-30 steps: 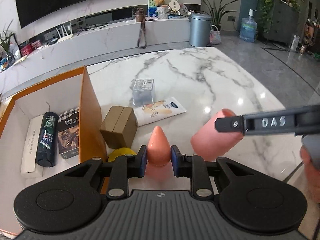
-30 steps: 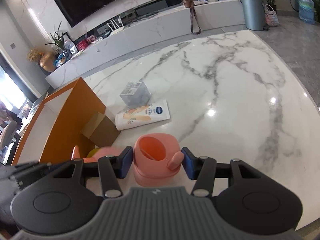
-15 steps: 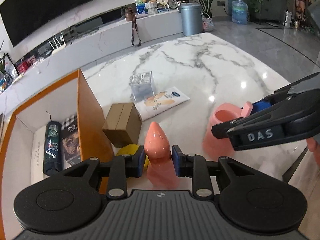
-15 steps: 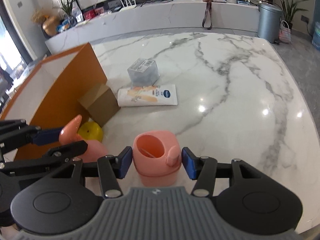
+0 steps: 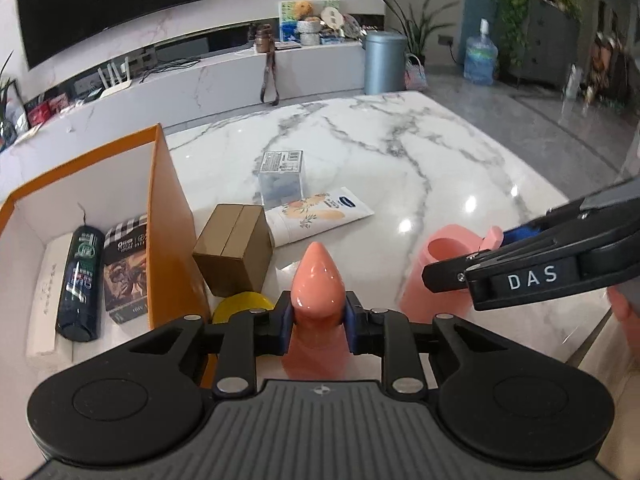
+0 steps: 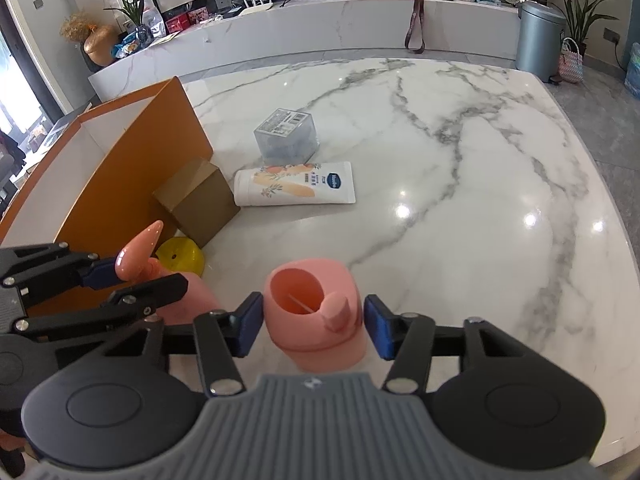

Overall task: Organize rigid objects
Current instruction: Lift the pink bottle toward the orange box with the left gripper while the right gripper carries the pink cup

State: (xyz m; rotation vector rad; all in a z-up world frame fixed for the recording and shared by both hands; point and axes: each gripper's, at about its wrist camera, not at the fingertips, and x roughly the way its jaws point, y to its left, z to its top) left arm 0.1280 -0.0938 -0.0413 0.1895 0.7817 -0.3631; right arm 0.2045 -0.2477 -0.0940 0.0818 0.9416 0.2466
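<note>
White marble table [image 6: 460, 184], grey veins, glossy with light glare. On it: open orange box [image 5: 166, 216] at left edge; brown carton [image 6: 198, 202] just beside its wall; yellow round thing [image 6: 182, 258] near the carton, partly hidden; clear plastic box [image 6: 286, 136] further back; white lotion tube [image 6: 296, 188] lying flat in front of it; pink cup [image 6: 316, 312] at near edge.

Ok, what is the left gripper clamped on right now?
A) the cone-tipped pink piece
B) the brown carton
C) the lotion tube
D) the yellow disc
A: the left gripper has its blue pads pressed against both sides of the cone-tipped pink piece.
</note>
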